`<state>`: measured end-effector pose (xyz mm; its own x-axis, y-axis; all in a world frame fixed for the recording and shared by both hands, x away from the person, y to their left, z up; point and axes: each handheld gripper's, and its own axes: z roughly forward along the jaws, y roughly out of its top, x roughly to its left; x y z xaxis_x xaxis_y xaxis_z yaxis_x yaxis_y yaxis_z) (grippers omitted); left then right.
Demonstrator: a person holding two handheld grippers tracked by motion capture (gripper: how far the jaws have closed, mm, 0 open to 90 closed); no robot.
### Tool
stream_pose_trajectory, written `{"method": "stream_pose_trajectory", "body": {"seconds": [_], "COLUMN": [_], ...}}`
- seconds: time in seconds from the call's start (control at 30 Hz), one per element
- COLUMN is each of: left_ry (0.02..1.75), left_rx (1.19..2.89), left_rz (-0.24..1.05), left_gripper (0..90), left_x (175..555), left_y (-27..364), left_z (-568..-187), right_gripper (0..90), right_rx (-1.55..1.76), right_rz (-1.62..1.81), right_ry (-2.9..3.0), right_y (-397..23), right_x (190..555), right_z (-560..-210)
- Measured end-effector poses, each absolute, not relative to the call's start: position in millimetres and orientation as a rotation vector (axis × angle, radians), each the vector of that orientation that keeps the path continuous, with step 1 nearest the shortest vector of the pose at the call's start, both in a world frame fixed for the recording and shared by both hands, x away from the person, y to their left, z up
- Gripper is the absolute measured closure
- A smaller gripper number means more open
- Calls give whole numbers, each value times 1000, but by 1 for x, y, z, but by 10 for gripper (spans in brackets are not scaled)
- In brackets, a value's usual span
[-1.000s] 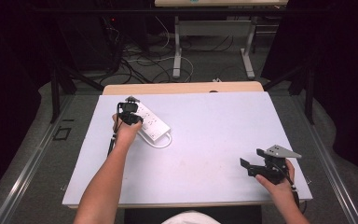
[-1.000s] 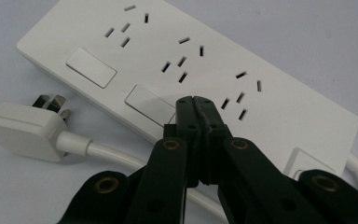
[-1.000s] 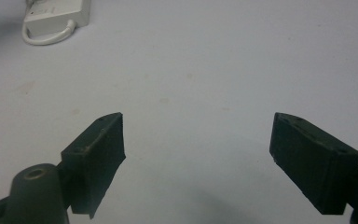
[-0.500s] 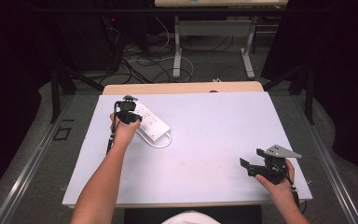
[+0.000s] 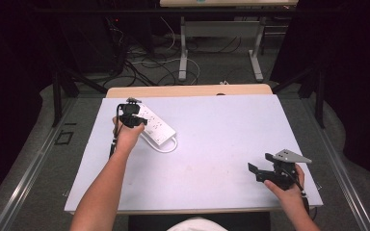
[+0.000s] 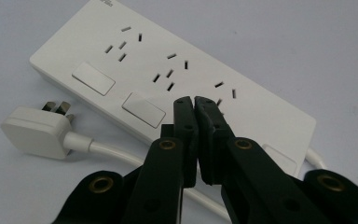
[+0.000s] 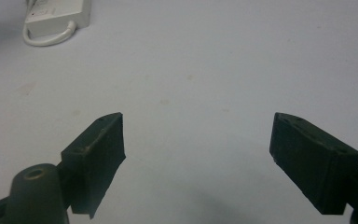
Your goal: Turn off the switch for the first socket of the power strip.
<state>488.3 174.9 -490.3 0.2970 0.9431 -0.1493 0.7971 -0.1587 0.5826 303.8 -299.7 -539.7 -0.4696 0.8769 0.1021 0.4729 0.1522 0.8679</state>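
Looking down from the high view, one white power strip lies aslant on the far left part of the pale worktop, its white cord looping out at its near end. The left tongs hang over the strip's far half, held from below by the person's left hand, while the right tongs sit well apart at the near right corner in the right hand, carrying one grey three-cornered plate on top. In the left gripper view, the left tongs are clenched, the two black jaws nearly meeting with just a narrow slit between them and nothing caught there; their tips stand above the power strip, over its third group of sockets. Three socket groups can be counted on the strip's top face, and two rectangular switches plainly show along the near edge, with what looks like a third partly hidden behind the jaws. One white plug lies on the worktop just beside the strip, its prongs pointing toward the strip's side and its cord running under the jaws. In the right gripper view, the right tongs are released, two jaws spread wide over bare worktop, with the end of the power strip and its cord loop far off at the upper left.
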Motion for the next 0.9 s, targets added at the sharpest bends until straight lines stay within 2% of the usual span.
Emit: {"method": "stream_pose_trajectory", "body": {"seconds": [0.9], "left_ry": [1415], "left_rx": [2020], "left_rz": [296], "left_gripper": [734], "left_x": [471], "left_y": [164], "left_z": [-476], "right_gripper": [173], "right_rx": [1281], "right_rz": [1259], "right_ry": [2005], "right_y": [-300], "right_x": [303], "right_z": [-539]}}
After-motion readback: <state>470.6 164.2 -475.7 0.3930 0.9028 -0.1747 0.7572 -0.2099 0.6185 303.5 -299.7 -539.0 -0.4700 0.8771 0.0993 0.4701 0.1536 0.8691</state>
